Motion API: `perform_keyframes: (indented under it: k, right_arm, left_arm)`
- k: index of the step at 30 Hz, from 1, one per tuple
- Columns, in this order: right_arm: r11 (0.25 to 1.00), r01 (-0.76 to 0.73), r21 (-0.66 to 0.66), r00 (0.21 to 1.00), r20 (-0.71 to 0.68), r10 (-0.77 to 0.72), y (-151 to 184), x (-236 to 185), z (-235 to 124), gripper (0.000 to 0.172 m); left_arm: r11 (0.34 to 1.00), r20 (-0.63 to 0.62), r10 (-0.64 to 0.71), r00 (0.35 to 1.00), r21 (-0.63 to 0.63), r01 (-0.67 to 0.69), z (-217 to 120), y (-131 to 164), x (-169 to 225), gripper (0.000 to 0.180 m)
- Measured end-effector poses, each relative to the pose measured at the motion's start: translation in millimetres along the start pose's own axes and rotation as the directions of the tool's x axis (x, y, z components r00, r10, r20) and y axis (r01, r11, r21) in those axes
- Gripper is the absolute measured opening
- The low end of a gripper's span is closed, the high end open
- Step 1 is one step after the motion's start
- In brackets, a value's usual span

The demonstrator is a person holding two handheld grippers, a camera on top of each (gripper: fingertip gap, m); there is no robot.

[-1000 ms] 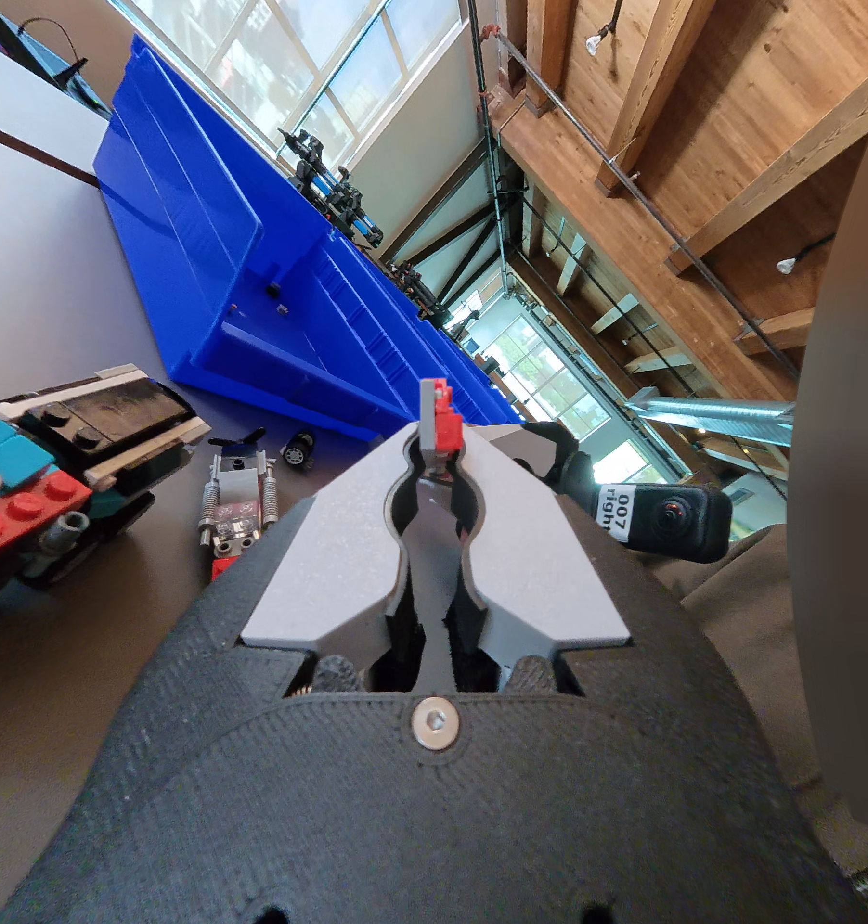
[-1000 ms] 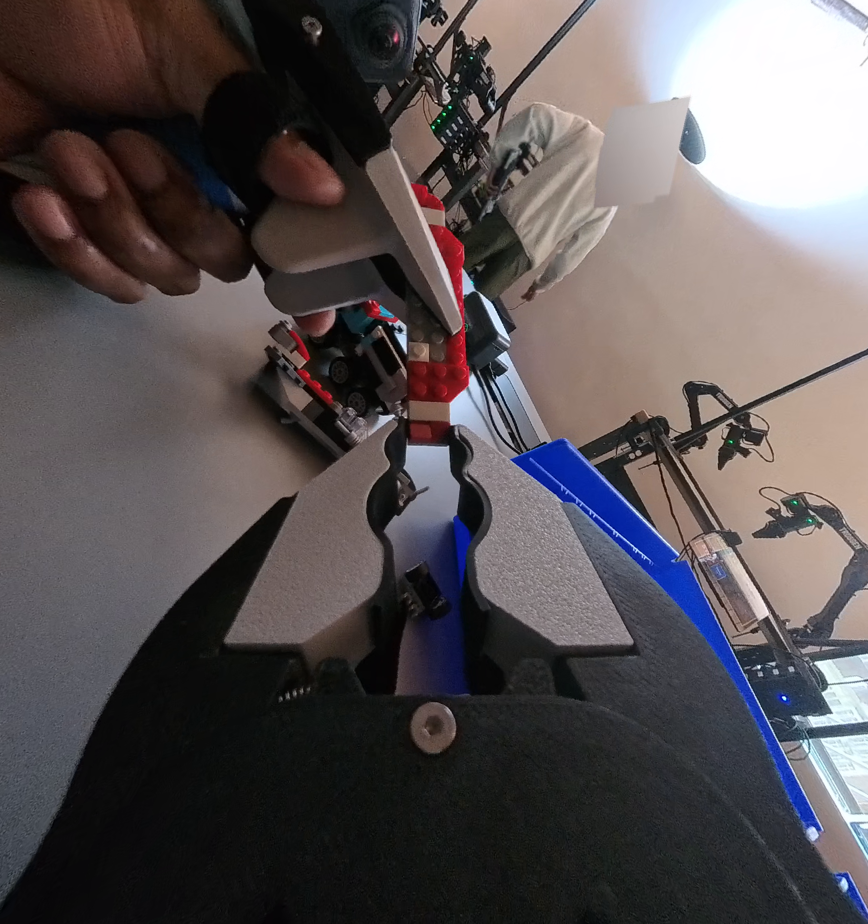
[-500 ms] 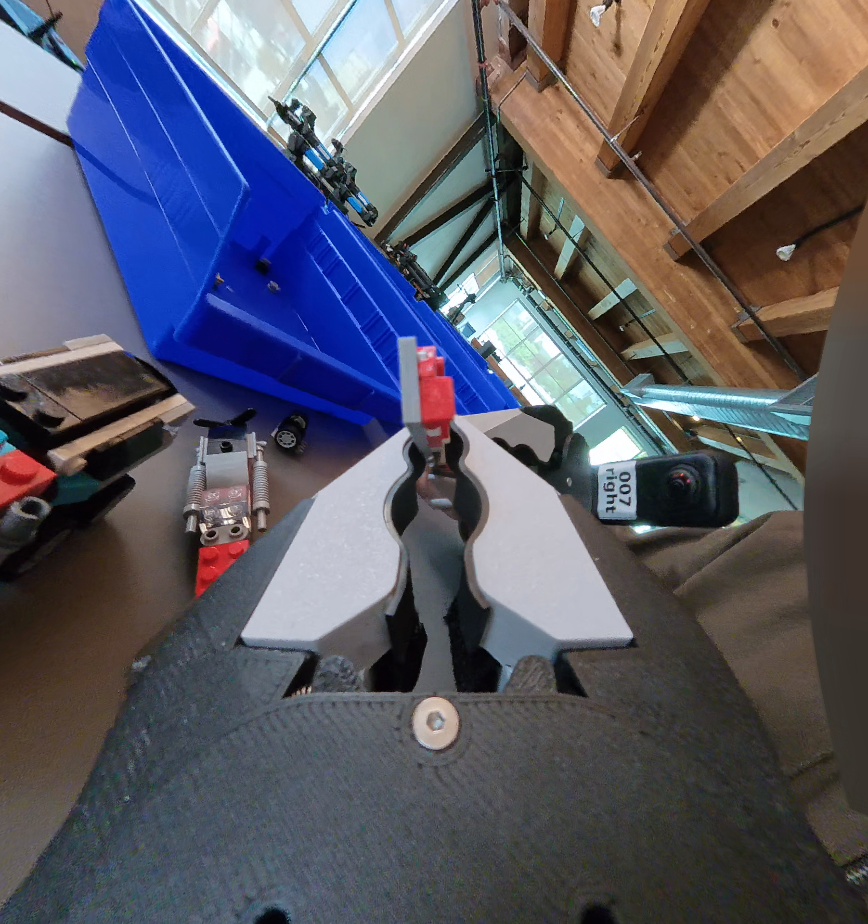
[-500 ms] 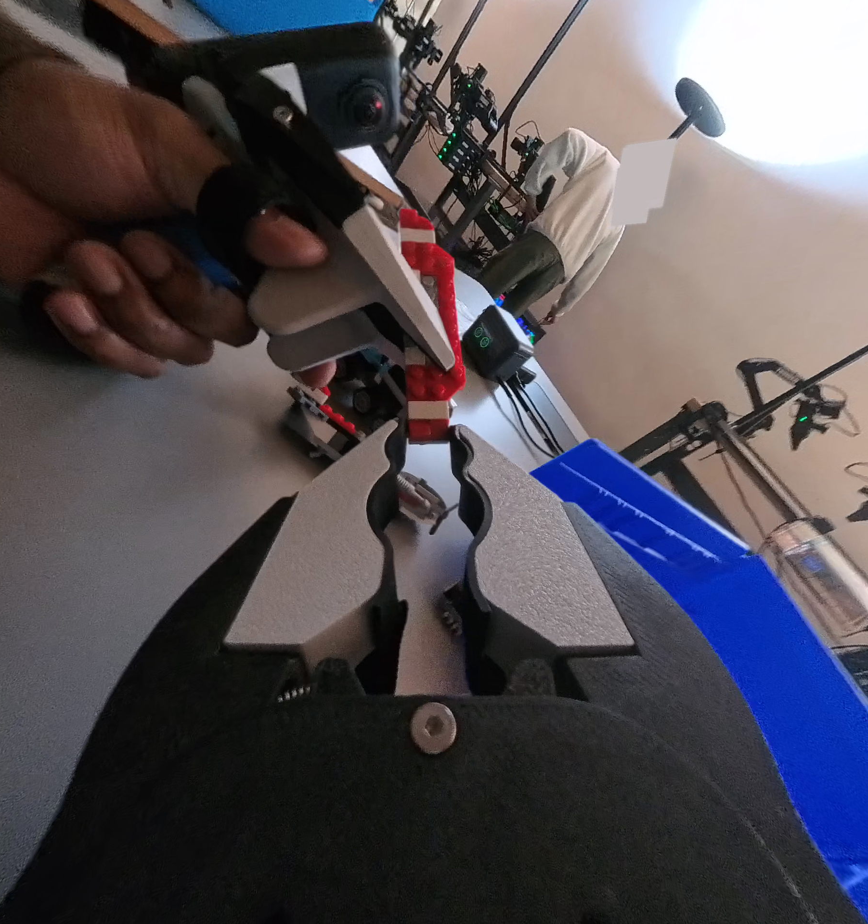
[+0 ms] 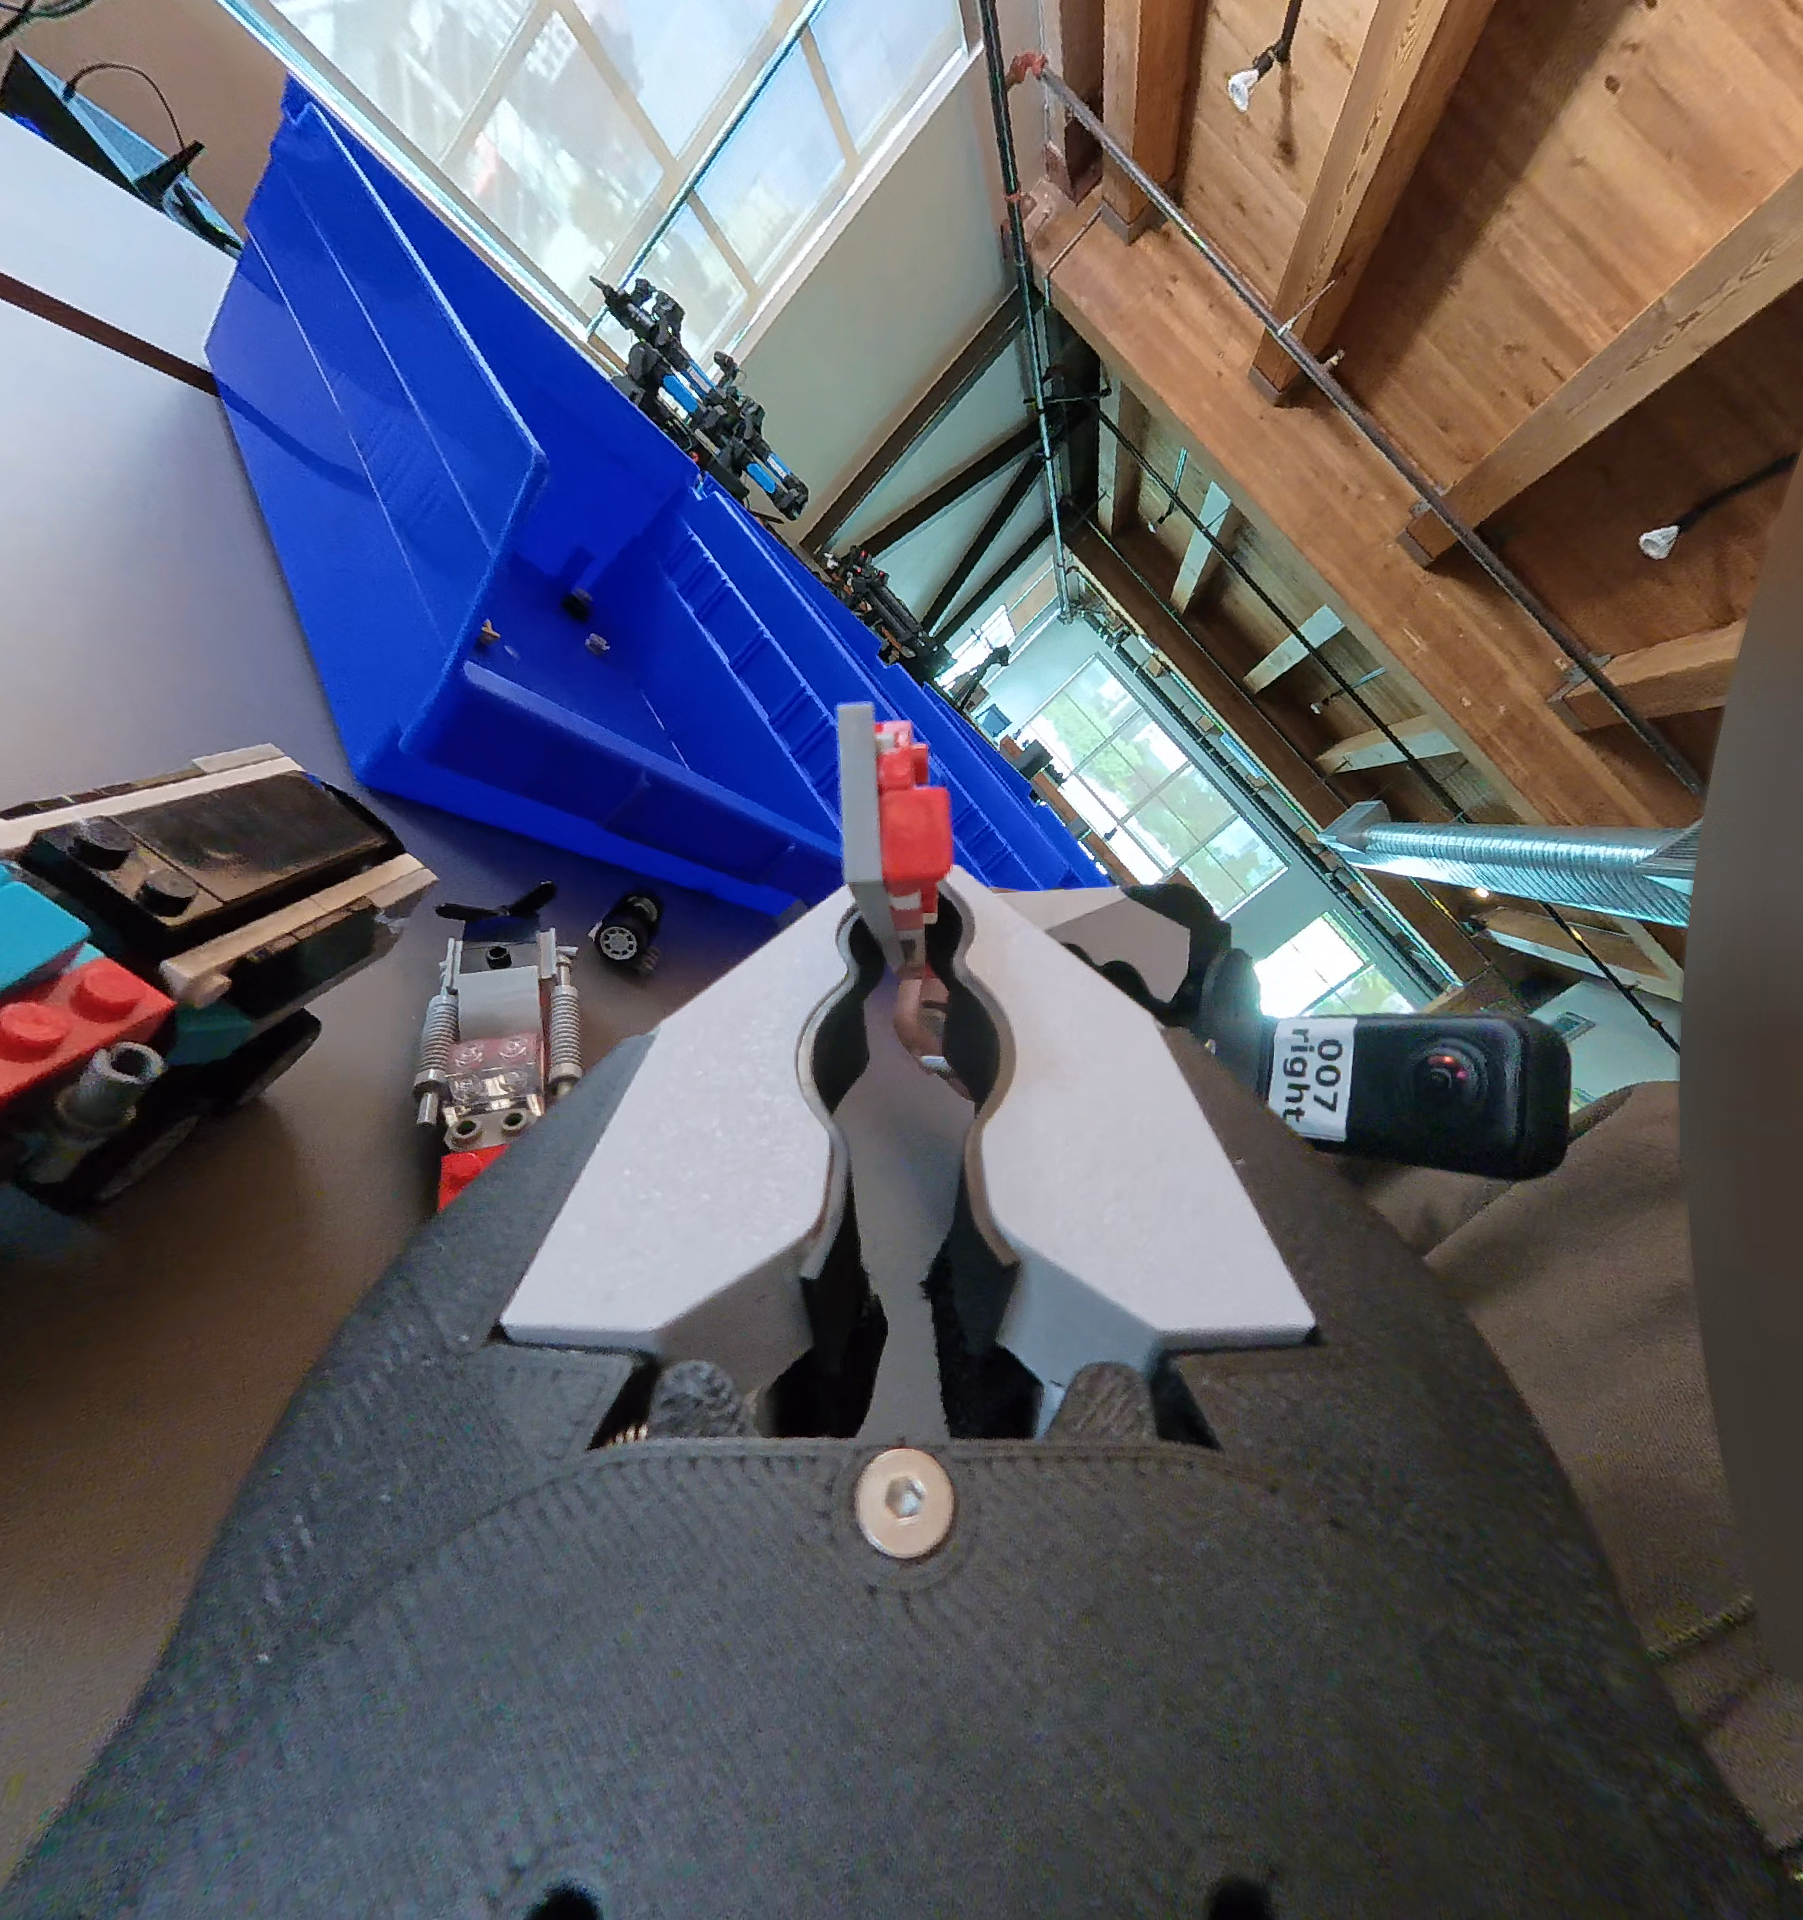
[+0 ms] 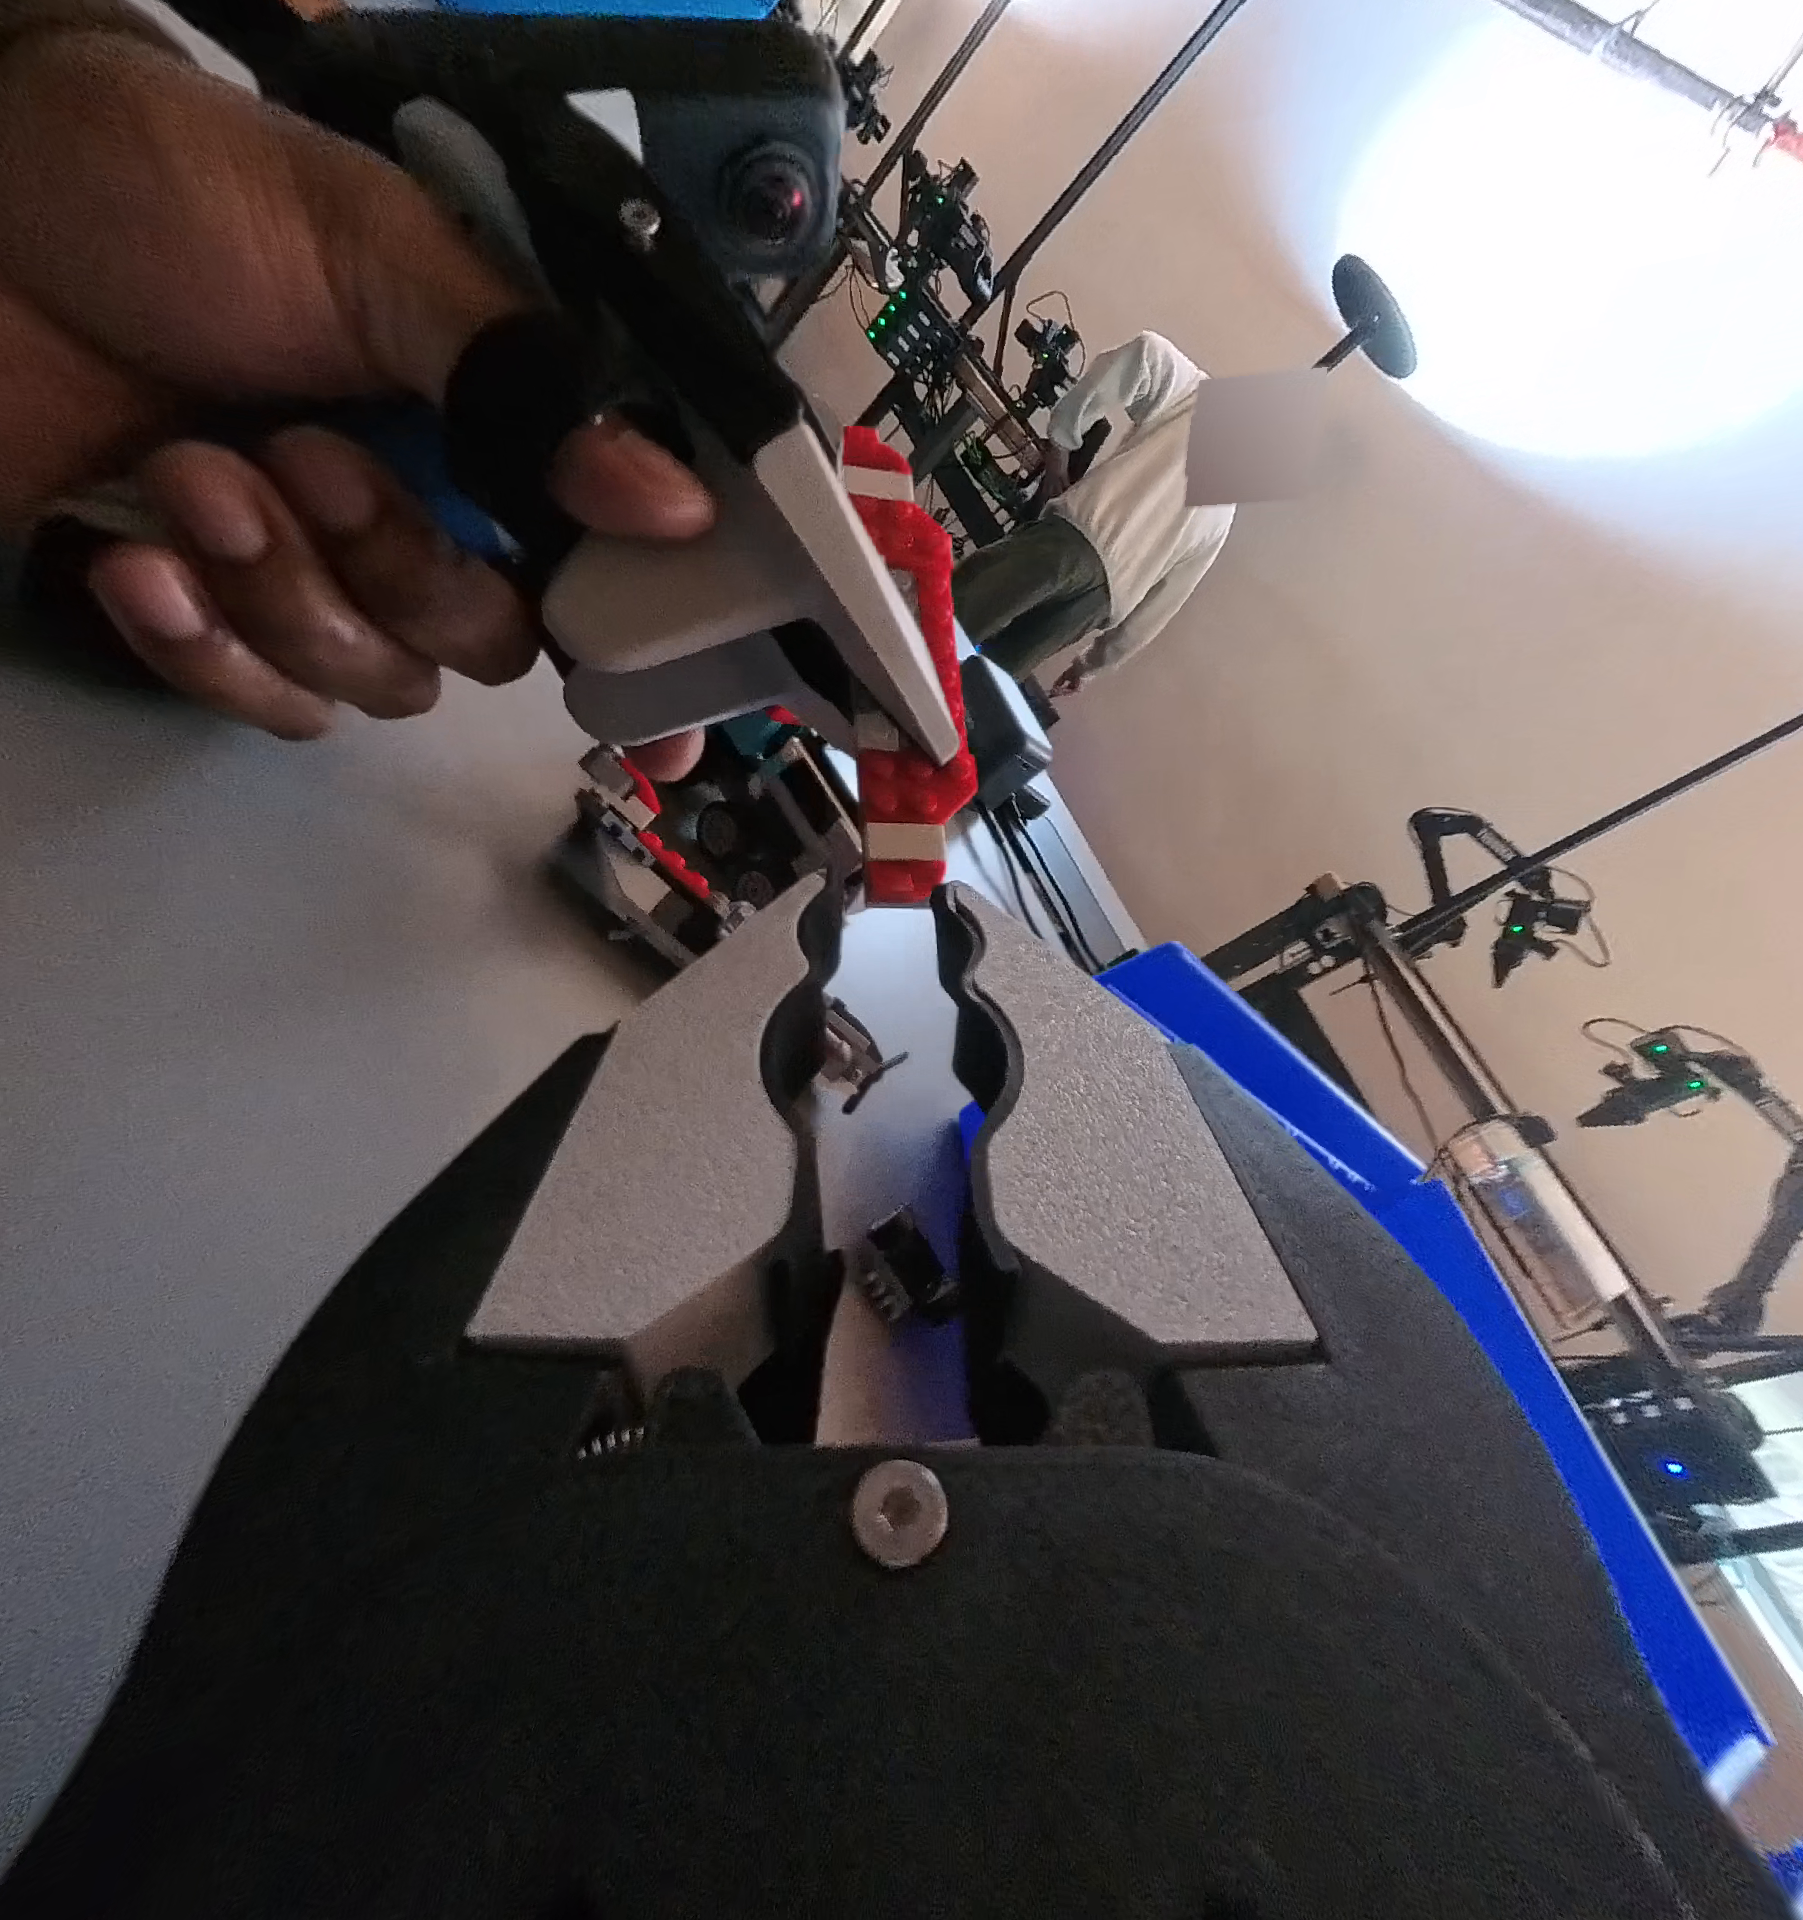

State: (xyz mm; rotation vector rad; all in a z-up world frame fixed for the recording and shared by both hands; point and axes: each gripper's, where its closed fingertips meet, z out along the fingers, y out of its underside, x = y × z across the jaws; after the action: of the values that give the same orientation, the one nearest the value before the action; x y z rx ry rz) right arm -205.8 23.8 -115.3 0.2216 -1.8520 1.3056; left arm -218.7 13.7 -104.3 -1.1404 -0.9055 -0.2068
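Observation:
My left gripper (image 5: 902, 914) is shut on a long red and white brick piece (image 5: 902, 821) backed by a grey plate, which sticks up past its fingertips. In the right wrist view a hand (image 6: 253, 468) holds that left gripper (image 6: 876, 717), its grey fingers clamped across the middle of the same piece (image 6: 912, 790). My right gripper (image 6: 881, 899) has its fingertips closed narrowly on the lower red end of the piece. The right gripper's camera body (image 5: 1437, 1081) shows just right of my left fingers.
A blue bin (image 5: 481, 540) lies behind, also in the right wrist view (image 6: 1292, 1143). On the table are a black, teal and red brick vehicle (image 5: 97, 935), a grey part with springs (image 5: 497, 1029) and a small wheel (image 5: 627, 930). A person (image 6: 1115, 468) stands far off. My left and right fingertips are right by each other.
Both grippers have kept their hold on the red piece. The pair has swayed and tilted a little above the table; the jaws have not visibly opened or closed.

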Motion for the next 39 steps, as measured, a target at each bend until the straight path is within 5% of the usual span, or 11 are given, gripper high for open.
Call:
perform_keyframes:
  k: [30, 39]
  right_arm:
    - [0.915, 0.396, -0.076, 0.906, -0.131, -0.403, -3, -6, 5, 0.005]
    - [0.989, 0.148, 0.009, 0.986, -0.084, -0.147, -4, 1, 2, 0.0]
  left_arm:
    - [0.961, -0.009, -0.273, 0.962, 0.043, 0.274, -4, 3, -10, 0.007]
    - [0.987, 0.023, -0.156, 0.987, 0.049, 0.155, -6, -5, -12, 0.008]
